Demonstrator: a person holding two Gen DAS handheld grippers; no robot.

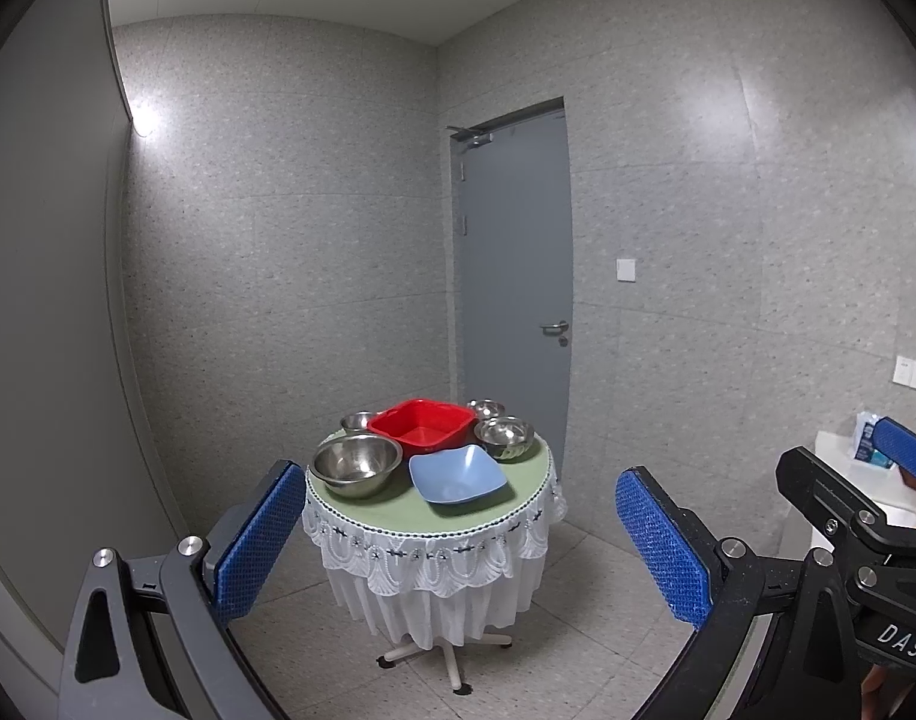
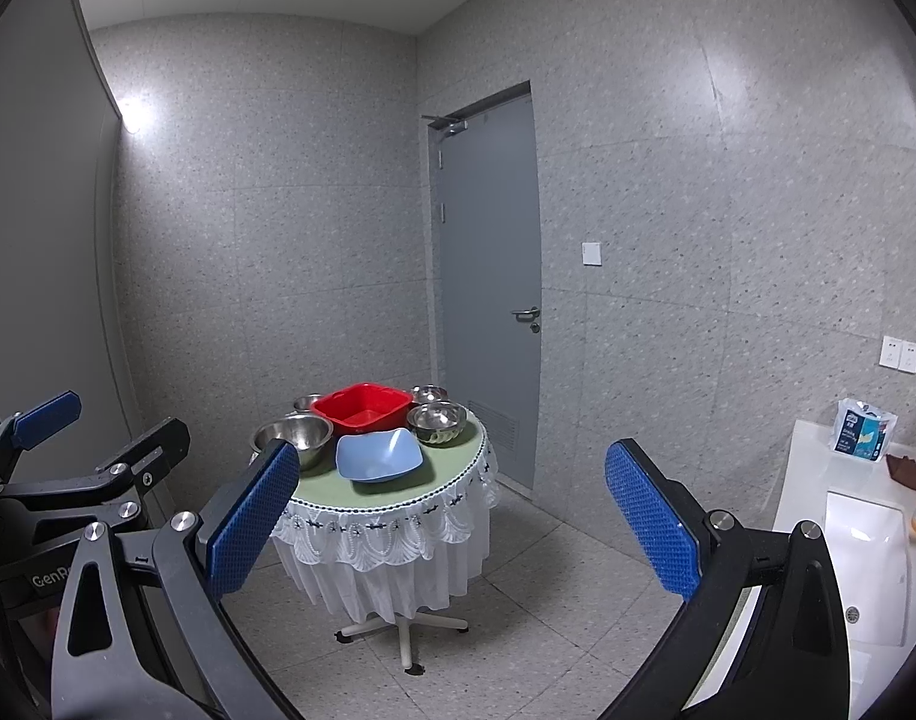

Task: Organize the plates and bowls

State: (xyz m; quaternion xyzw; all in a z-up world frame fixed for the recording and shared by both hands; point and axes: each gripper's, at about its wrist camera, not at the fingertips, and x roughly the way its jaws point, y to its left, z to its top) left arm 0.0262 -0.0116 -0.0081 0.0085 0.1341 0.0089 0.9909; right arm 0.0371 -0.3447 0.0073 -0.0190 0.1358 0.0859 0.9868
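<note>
A small round table (image 1: 517, 495) (image 2: 326, 489) with a green top and white lace skirt stands ahead. On it are a red square basin (image 1: 423, 425) (image 2: 363, 406), a blue square bowl (image 1: 458, 474) (image 2: 378, 455), a large steel bowl (image 1: 357, 463) (image 2: 296, 435), a medium steel bowl (image 1: 505, 435) (image 2: 437, 420) and two small steel bowls (image 1: 354, 421) (image 1: 486, 407) at the back. My left gripper (image 1: 458, 540) is open and empty, well short of the table. My right gripper (image 2: 452, 519) is open and empty, also short of it.
A grey door (image 1: 511, 276) is behind the table in the tiled corner. A white sink counter (image 2: 865, 534) with a tissue pack (image 2: 862, 429) stands at the right. The table stands on a star-shaped foot (image 2: 404, 630) on the tiled floor.
</note>
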